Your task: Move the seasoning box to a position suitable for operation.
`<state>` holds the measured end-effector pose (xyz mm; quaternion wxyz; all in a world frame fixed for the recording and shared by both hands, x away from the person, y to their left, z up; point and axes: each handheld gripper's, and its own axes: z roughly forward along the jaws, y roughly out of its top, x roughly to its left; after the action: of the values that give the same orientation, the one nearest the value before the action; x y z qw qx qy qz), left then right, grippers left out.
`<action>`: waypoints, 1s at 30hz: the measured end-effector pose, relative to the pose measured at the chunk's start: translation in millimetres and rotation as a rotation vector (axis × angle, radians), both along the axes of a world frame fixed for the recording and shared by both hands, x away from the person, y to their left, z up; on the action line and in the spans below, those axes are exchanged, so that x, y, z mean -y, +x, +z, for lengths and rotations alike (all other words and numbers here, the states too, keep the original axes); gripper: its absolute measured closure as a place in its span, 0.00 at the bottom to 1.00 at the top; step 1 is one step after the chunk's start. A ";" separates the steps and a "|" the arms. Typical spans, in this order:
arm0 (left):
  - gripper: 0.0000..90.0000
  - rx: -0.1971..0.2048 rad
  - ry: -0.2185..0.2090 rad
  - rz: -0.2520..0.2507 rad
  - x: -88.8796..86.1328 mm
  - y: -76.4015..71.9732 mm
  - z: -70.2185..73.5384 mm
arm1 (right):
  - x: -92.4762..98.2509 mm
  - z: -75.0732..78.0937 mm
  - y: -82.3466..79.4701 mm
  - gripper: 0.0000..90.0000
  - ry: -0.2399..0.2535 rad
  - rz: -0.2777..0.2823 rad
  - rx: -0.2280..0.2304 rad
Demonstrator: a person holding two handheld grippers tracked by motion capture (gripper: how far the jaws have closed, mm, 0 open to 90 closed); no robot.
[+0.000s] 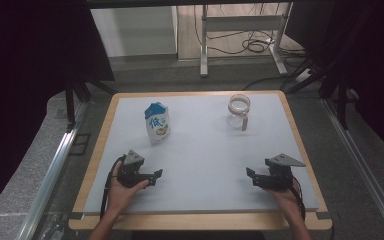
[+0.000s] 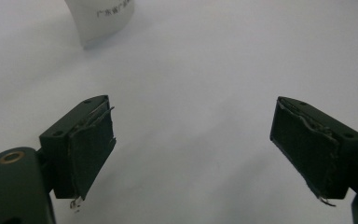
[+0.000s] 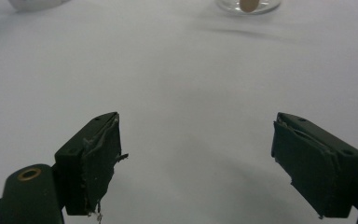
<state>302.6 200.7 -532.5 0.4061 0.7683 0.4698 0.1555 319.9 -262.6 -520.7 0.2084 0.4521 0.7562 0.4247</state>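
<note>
**Both grippers parked, jaws wide, nothing held**

Your left gripper (image 1: 152,178) and right gripper (image 1: 253,176) rest at the near edge of the table (image 1: 205,165), jaws spread and empty, apparently staged for reaching. Farther off, the milk pouch (image 1: 157,123) stands upright ahead of your left; the glass jug (image 1: 240,110) sits far right, well apart from it.

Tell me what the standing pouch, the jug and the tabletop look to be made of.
Pouch: probably soft plastic film, slightly glossy; its sides crease and its blue top is pinched shut.
Jug: clear glass or hard plastic, see-through wall; its light brown handle looks like wood, though that is uncertain.
Tabletop: matte pale grey sheet, likely laminate or a mat, with a wood-coloured edge.
</note>
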 end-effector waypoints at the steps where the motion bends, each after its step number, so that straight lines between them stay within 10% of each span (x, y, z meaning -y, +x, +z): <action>1: 0.16 0.000 0.000 0.000 0.0 0.0 0.0 | 0.2 0.0 0.7 0.18 0.013 -0.008 -0.005; 23: 0.19 -0.004 -0.018 -0.043 18.9 0.2 9.0 | 5.9 8.6 -3.7 0.18 0.032 -0.019 0.042; 30: 0.21 0.008 0.007 -0.097 14.5 -0.7 1.0 | -14.1 44.4 25.8 0.12 -0.018 -0.032 0.098</action>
<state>302.0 186.3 -531.5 0.4122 0.7909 0.4298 0.1405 345.7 -248.5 -476.3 0.2561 0.4408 0.7415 0.4361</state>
